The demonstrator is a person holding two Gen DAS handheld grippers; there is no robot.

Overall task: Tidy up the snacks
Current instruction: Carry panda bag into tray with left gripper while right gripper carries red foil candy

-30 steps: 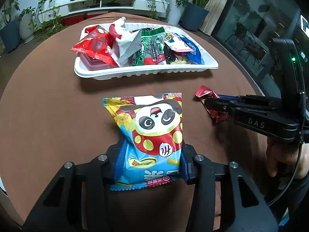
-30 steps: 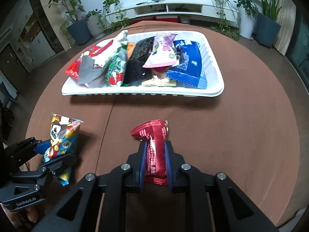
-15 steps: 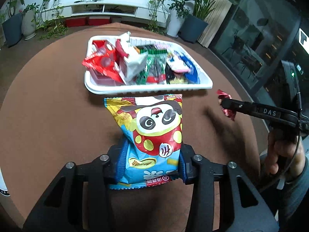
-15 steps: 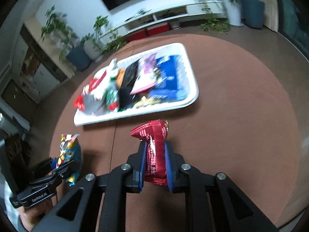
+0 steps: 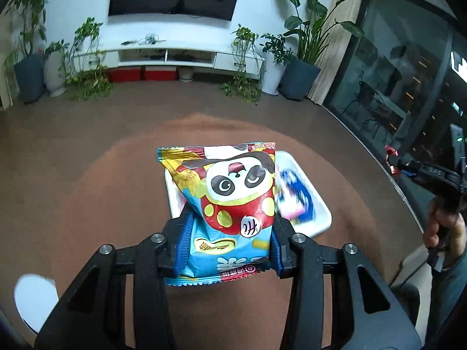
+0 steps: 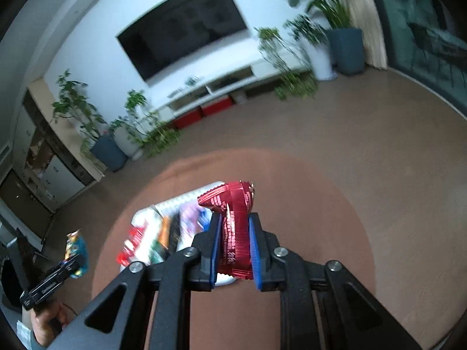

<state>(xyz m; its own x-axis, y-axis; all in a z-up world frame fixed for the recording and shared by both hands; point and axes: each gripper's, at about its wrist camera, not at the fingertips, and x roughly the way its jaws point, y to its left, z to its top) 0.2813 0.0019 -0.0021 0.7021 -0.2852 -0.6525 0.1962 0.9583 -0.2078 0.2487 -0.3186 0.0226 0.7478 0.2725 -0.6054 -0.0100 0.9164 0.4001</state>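
Observation:
My left gripper [image 5: 230, 242] is shut on a blue panda snack bag [image 5: 230, 201] and holds it high above the round brown table [image 5: 102, 204]. The white tray [image 5: 319, 218] of snacks lies below, mostly hidden behind the bag. My right gripper [image 6: 233, 250] is shut on a red snack wrapper [image 6: 235, 227], also raised above the table. The tray [image 6: 175, 204] with several packets shows blurred beneath it. The right gripper appears at the right edge of the left wrist view [image 5: 392, 163], and the left gripper with its bag at the left of the right wrist view [image 6: 74, 248].
The table's edge curves around the tray. Beyond it are brown floor, potted plants [image 5: 300, 67], a white TV console [image 5: 175, 57] and glass doors at the right. A white round object [image 5: 35, 300] sits at the lower left.
Both grippers have risen well above the table with their snacks held. The tray now looks smaller and lower, and the room's back wall has come into view.

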